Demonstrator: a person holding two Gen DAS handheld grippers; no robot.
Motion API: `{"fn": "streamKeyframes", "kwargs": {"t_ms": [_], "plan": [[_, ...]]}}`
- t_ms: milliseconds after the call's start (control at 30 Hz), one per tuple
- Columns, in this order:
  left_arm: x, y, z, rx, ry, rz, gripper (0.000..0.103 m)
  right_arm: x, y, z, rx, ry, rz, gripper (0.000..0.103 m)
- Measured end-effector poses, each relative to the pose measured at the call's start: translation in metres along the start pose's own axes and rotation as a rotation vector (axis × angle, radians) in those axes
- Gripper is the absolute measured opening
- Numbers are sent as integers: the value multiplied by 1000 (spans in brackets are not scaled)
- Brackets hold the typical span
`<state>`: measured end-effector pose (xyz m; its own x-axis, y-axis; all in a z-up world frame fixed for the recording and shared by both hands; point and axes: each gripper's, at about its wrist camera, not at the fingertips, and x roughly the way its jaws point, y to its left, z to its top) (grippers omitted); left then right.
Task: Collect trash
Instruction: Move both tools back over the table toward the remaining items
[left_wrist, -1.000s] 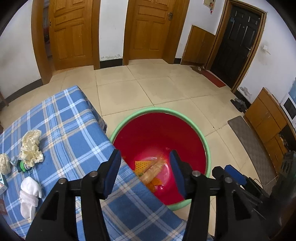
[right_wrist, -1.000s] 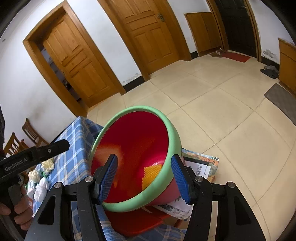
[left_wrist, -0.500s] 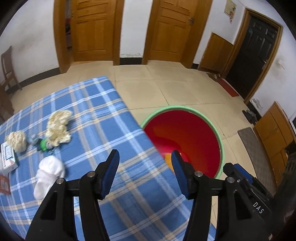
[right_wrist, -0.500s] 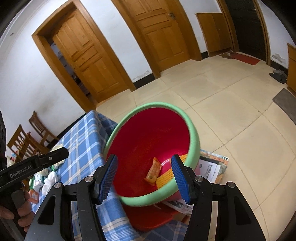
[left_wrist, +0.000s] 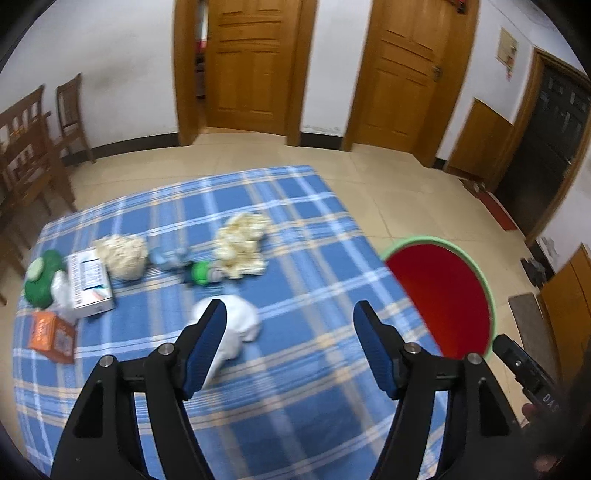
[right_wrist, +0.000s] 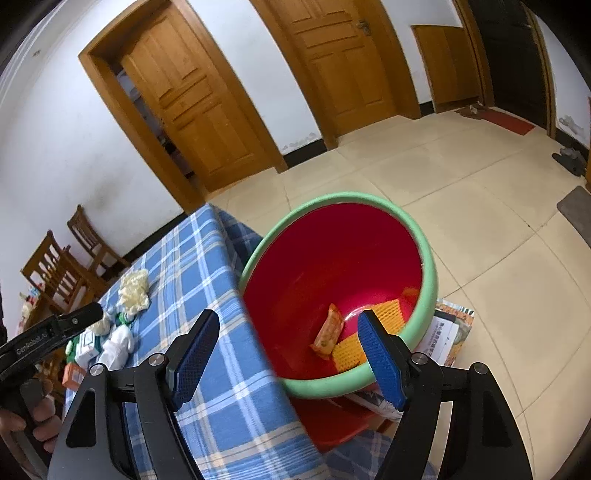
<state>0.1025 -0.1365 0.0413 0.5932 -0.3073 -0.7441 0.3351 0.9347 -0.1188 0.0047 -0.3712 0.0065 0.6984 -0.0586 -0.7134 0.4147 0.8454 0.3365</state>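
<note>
Right now my left gripper (left_wrist: 290, 347) hangs over the blue checked tablecloth (left_wrist: 295, 258) with its jaws spread wide and nothing between them. Just past the left finger, at about 10 o'clock, lies a white crumpled tissue (left_wrist: 236, 325); it looks soft and nearly weightless, so I judge a pinch across its bunched middle would do. Further out at 11 and 12 o'clock sit two yellowish paper wads (left_wrist: 242, 245), and at 9 o'clock a white box (left_wrist: 90, 282) whose print is too blurred to read.

My right gripper (right_wrist: 286, 350) is also spread and empty, pointing at the red bin (right_wrist: 332, 266) with its green rim, where an orange wrapper (right_wrist: 327, 332) lies at the bottom. The left tool's handle reads "GenRobot.AI".
</note>
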Motion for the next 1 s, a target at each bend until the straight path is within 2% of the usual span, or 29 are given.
{"fn": "streamKeyframes", "kwargs": {"t_ms": [333, 700, 933, 1000], "plan": [[-14, 79, -14, -97, -33, 135, 73, 7, 31, -4, -65, 31, -58, 78], [-16, 165, -26, -216, -27, 262, 77, 24, 79, -19, -137, 108, -16, 79], [-3, 200, -38, -268, 2, 317, 78, 39, 107, -33, -182, 165, 11, 79], [-1, 206, -40, -263, -9, 353, 80, 43, 116, -36, -204, 178, 14, 79]]}}
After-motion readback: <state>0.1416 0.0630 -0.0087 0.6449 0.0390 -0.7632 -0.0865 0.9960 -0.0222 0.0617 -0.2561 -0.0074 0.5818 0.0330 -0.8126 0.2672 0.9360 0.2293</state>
